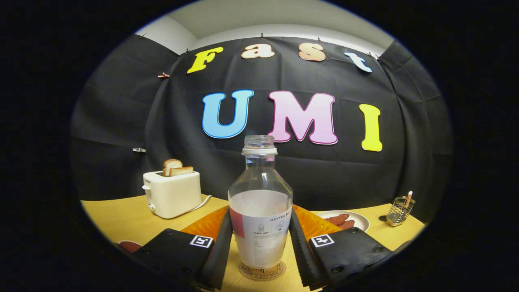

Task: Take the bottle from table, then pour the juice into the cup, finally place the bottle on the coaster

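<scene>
Clear glossy plastic bottle (260, 202) with paper label; beneath it a cork-like coaster (262, 272); left of it, smooth matt toaster (172, 193); right, wire-metal holder (399, 211).

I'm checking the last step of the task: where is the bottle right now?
In the gripper view the bottle stands upright on the coaster, between the gripper's fingers, with the toaster behind on one side and a plate on the other.

The bottle (260, 202) hides most of the coaster (262, 271) under it; a rim shows. Whether the gripper (261, 247) fingers press the bottle or stand just off it cannot be told. Left of the bottle, a dark red round thing (129, 245) is cut off. The bottle's label print is too small to read.
</scene>
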`<move>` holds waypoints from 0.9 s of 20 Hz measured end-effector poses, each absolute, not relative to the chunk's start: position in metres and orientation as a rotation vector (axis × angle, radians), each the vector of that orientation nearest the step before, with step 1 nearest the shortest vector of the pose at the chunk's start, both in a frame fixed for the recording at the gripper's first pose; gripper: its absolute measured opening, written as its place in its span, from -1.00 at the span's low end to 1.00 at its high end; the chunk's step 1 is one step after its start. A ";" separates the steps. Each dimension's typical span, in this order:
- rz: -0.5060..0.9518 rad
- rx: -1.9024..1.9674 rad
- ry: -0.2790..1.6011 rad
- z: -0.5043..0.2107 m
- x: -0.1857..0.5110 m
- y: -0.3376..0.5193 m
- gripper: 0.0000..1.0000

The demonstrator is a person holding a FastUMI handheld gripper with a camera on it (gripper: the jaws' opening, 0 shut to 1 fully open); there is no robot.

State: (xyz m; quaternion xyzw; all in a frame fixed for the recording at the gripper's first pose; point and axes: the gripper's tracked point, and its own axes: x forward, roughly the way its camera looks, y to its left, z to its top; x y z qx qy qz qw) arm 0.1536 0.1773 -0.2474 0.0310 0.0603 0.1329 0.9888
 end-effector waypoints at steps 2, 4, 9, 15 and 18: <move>0.249 0.070 0.140 -0.267 0.158 0.175 0.44; 0.239 0.070 0.150 -0.279 0.161 0.174 0.44; 0.232 0.087 0.200 -0.305 0.163 0.176 0.46; 0.223 0.110 0.237 -0.319 0.165 0.172 0.49; 0.240 0.111 0.239 -0.319 0.164 0.176 0.53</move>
